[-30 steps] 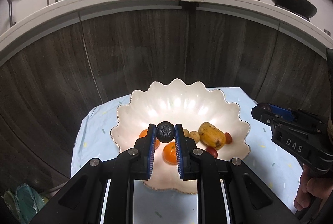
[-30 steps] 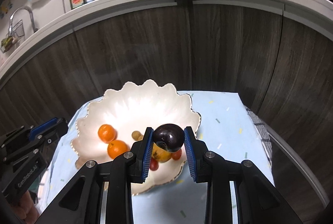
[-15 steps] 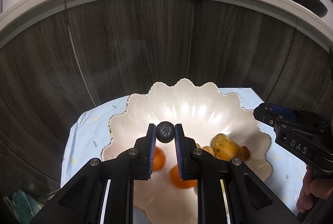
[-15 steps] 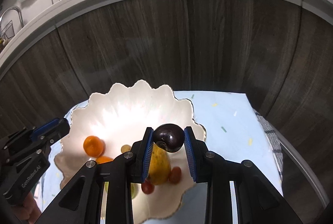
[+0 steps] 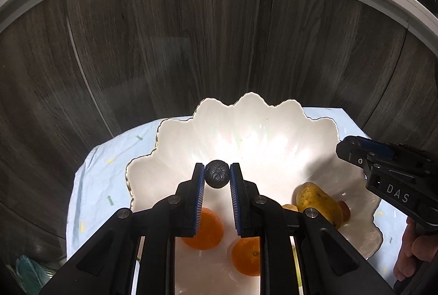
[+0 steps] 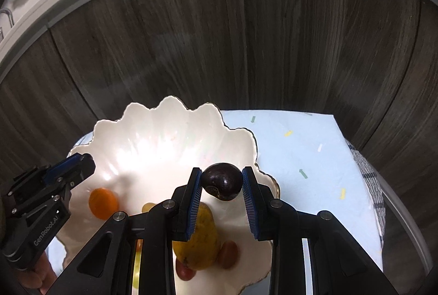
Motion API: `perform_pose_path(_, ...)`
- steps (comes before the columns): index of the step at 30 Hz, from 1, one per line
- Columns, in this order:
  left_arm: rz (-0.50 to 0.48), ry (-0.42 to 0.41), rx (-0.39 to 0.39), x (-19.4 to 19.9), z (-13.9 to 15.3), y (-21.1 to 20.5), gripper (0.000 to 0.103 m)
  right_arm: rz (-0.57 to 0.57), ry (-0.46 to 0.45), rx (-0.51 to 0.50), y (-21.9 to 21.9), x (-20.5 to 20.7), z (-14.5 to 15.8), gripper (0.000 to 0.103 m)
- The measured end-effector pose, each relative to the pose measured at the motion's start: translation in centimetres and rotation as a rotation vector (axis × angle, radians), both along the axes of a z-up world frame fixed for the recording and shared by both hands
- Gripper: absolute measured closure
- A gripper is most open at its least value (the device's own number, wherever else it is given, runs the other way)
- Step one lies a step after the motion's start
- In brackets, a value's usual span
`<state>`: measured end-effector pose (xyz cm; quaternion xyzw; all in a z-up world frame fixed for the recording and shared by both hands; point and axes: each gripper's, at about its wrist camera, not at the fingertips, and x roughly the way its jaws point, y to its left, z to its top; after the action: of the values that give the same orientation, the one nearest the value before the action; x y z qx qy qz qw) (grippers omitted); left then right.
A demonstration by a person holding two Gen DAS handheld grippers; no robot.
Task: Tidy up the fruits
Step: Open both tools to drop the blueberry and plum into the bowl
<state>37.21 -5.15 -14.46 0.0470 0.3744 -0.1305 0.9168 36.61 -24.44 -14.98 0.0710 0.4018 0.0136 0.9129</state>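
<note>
the left gripper (image 5: 217,177) pinches a small dark wrinkled fruit (image 5: 217,177) over the middle of the white scalloped bowl (image 5: 246,114). the right gripper (image 6: 221,181) pinches a dark purple plum (image 6: 223,181) above the bowl's right edge. neither fruit is let go yet. already in the bowl lie two oranges (image 5: 204,229), a yellow mango (image 6: 197,240) and a few small red fruits (image 6: 227,254). no loose fruit shows on the pale blue cloth (image 6: 295,152), so these two drops look like the last steps.
</note>
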Motion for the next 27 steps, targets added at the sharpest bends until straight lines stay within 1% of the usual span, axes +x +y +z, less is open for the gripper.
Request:
perform_pose_path(2,0.0,0.01,0.002,0.2,-0.2,-0.1,0.082,-0.001,0.005,-0.002,0.0,0.1,-0.1,0.072)
perform_pose_path(4,0.007,0.011,0.007,0.2,-0.3,-0.1,0.071,-0.009,0.011,-0.005,-0.1,0.3,-0.2,0.072)
perform_pose_path(5,0.01,0.008,0.008,0.1,-0.2,-0.1,0.061,-0.014,0.014,-0.006,-0.2,0.3,-0.2,0.071)
perform_pose_path(6,0.015,0.002,0.01,0.0,-0.1,0.0,0.054,-0.017,0.019,-0.006,-0.3,0.3,-0.2,0.071)
perform_pose_path(7,0.017,-0.003,0.01,-0.1,0.0,0.0,0.052,-0.02,0.024,-0.009,-0.3,0.3,-0.2,0.071)
perform_pose_path(8,0.02,-0.008,0.011,-0.2,0.1,0.0,0.049,-0.022,0.025,-0.01,-0.4,0.3,-0.2,0.067)
perform_pose_path(9,0.022,-0.01,0.014,-0.3,0.2,0.0,0.047,-0.024,0.025,-0.012,-0.4,0.2,-0.2,0.063)
perform_pose_path(11,0.024,-0.016,0.019,-0.5,0.4,0.1,0.046,-0.041,0.008,-0.023,-0.5,-0.2,0.2,0.039)
perform_pose_path(13,0.026,-0.023,0.026,-0.9,0.7,0.1,0.042,-0.058,-0.008,-0.031,-0.6,-0.7,0.6,0.027)
perform_pose_path(14,0.029,-0.026,0.029,-1.1,0.9,0.1,0.038,-0.063,-0.017,-0.032,-0.7,-1.0,0.9,0.024)
perform_pose_path(15,0.032,-0.029,0.03,-1.2,1.0,0.1,0.034,-0.064,-0.02,-0.032,-0.7,-1.1,1.1,0.024)
perform_pose_path(17,0.04,-0.031,0.03,-1.7,1.4,0.2,0.029,-0.061,-0.024,-0.032,-0.6,-1.6,1.5,0.024)
perform_pose_path(19,0.045,-0.031,0.029,-2.2,2.0,0.4,0.026,-0.061,-0.027,-0.036,-0.4,-2.0,2.0,0.023)
perform_pose_path(21,0.053,-0.035,0.03,-2.7,2.6,0.5,0.021,-0.063,-0.033,-0.038,-0.3,-2.5,2.5,0.021)
perform_pose_path(23,0.059,-0.044,0.027,-3.4,3.2,0.6,0.018,-0.066,-0.045,-0.041,-0.2,-3.3,3.3,0.019)
perform_pose_path(27,0.065,-0.066,0.025,-5.2,4.7,0.8,0.014,-0.063,-0.064,-0.045,0.1,-4.8,4.5,0.019)
